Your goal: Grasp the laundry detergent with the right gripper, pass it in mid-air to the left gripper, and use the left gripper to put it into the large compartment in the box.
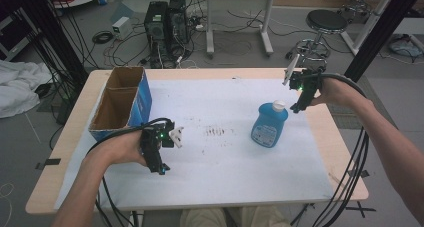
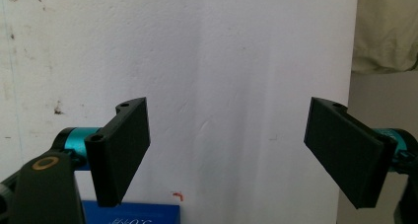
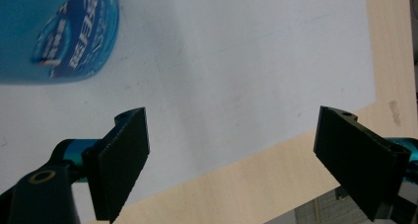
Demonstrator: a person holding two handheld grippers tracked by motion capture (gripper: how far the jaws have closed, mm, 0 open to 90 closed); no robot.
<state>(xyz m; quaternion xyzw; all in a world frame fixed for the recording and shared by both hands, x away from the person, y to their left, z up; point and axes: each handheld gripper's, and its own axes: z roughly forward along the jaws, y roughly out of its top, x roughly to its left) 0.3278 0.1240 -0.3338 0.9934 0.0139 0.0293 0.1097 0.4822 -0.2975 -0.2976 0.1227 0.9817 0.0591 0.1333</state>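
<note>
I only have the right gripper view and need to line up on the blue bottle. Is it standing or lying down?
Observer: Standing upright; the high view shows the blue bottle with its white cap on top.
Operator: Where is my right gripper relative to it?
Observer: The right gripper is just to the right of the cap, jaws wide open, not touching the bottle.
Operator: And the left gripper?
Observer: The left gripper is open with nothing between its jaws, near the table's front left, beside the blue cardboard box.
Operator: Anything in that box?
Observer: Its two compartments look empty from above.
</note>
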